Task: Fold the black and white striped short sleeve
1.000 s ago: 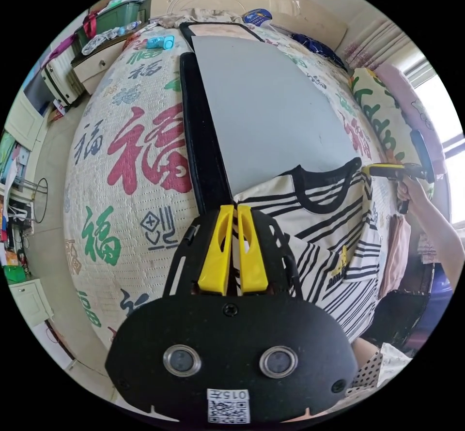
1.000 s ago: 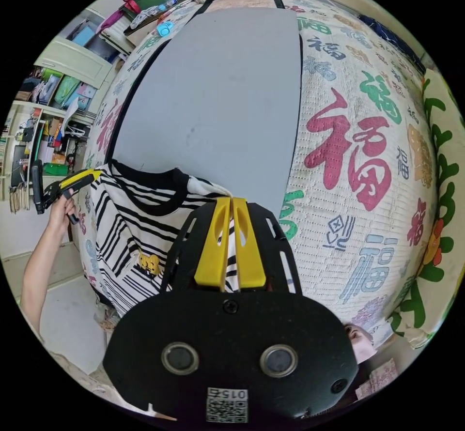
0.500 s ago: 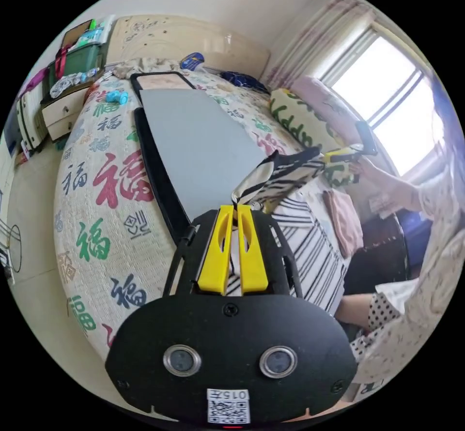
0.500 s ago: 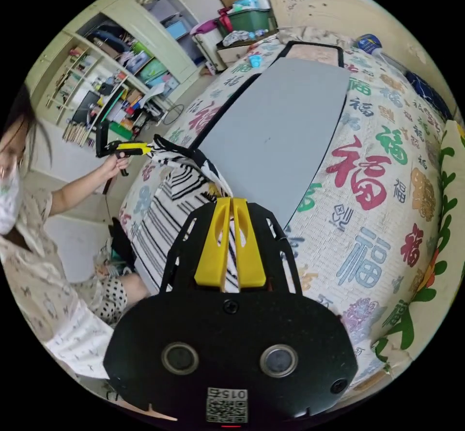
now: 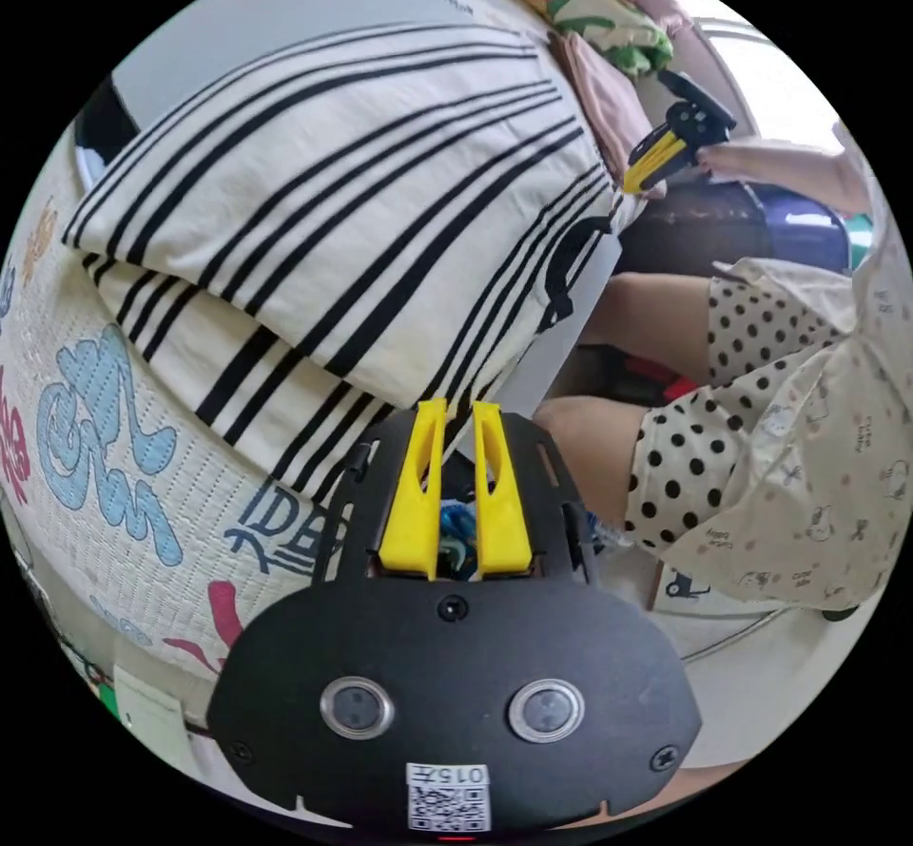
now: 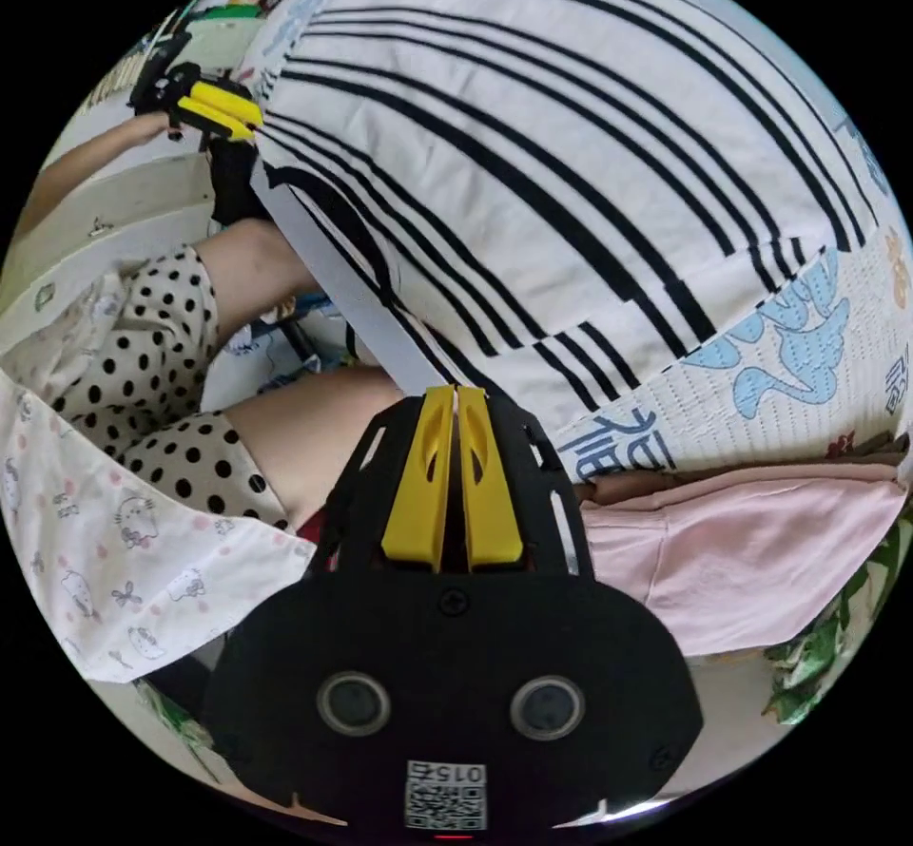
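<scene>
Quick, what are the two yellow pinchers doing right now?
Left gripper: jaws slightly apart, holding nothing.
Right gripper: jaws together at the striped shirt's edge; grip cannot be told.

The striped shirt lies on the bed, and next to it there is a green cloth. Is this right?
Not quite. The cloth next to the striped shirt is pink, not green; the right gripper view shows it. The shirt does lie on the bed.

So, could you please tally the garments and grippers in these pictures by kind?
Striped shirt: 1
Pink garment: 1
Grippers: 2, the left gripper and the right gripper
Total: 4
</scene>
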